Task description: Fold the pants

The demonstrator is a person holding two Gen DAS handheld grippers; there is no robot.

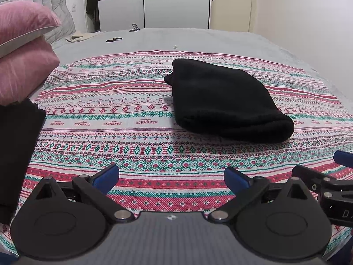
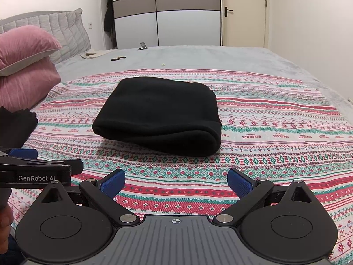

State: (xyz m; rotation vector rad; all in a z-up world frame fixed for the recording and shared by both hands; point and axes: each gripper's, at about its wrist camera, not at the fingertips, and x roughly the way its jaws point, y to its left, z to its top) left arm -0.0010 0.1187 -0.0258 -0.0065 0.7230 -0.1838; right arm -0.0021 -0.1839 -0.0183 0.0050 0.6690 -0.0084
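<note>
The black pants (image 1: 222, 99) lie folded into a thick compact bundle on the patterned red, green and white cloth (image 1: 110, 119); they also show in the right wrist view (image 2: 163, 112). My left gripper (image 1: 171, 177) is open and empty, held near the front of the cloth, well short of the pants. My right gripper (image 2: 176, 182) is open and empty, also in front of the pants. The right gripper's fingers (image 1: 344, 156) show at the right edge of the left wrist view. The left gripper's fingers (image 2: 23, 153) show at the left edge of the right wrist view.
The cloth covers a grey bed (image 2: 220, 57). Two pink pillows (image 1: 24, 50) are stacked at the left, with another black garment (image 1: 17, 141) below them. Small objects (image 2: 118, 58) lie far back on the bed. A wardrobe (image 2: 167, 13) and a door stand behind.
</note>
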